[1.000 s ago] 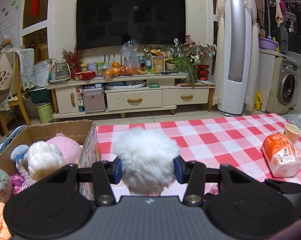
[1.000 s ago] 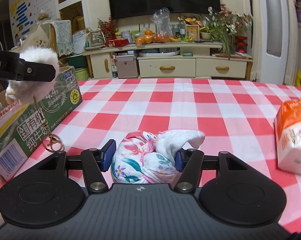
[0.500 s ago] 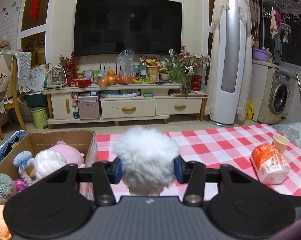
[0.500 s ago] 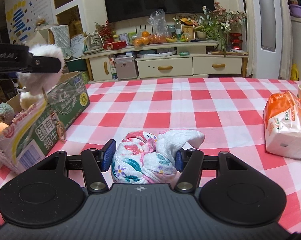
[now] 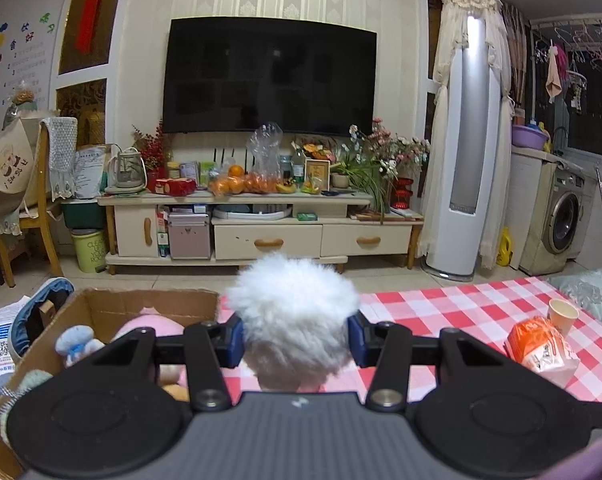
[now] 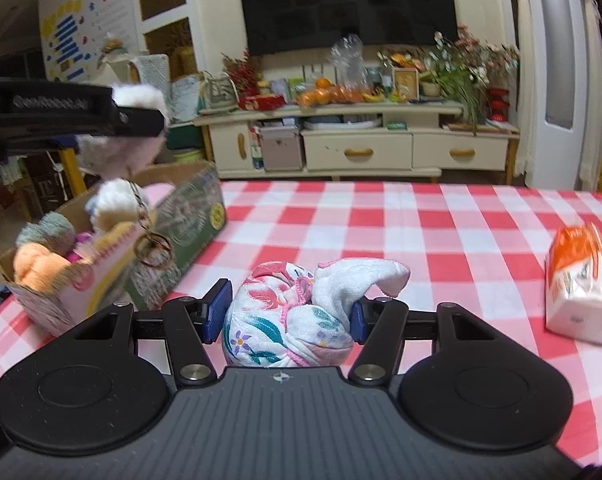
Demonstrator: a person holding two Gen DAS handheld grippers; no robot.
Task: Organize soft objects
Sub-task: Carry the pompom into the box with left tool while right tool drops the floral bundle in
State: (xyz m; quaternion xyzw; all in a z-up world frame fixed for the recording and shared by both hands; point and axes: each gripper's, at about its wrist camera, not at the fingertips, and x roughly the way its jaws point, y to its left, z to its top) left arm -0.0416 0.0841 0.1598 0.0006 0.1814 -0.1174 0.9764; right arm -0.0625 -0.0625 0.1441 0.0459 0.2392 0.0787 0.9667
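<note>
My left gripper (image 5: 295, 336) is shut on a white fluffy pompom (image 5: 293, 316) and holds it in the air near the right edge of an open cardboard box (image 5: 141, 300). In the right wrist view the pompom (image 6: 137, 98) hangs above the box (image 6: 181, 216), its keyring (image 6: 153, 246) dangling. The box holds several plush toys (image 6: 41, 256). My right gripper (image 6: 285, 314) is shut on a knotted floral cloth bundle (image 6: 297, 316), raised above the red-checked table (image 6: 381, 220).
A tissue pack with orange wrapping (image 6: 581, 284) lies at the table's right, a paper cup (image 5: 563, 312) just behind it. Beyond the far table edge stand a TV cabinet (image 5: 261, 224) and a tall white air conditioner (image 5: 461, 160).
Both grippers have risen with their loads: the table and box sit lower in both views. The left gripper with the pompom has moved over the box.
</note>
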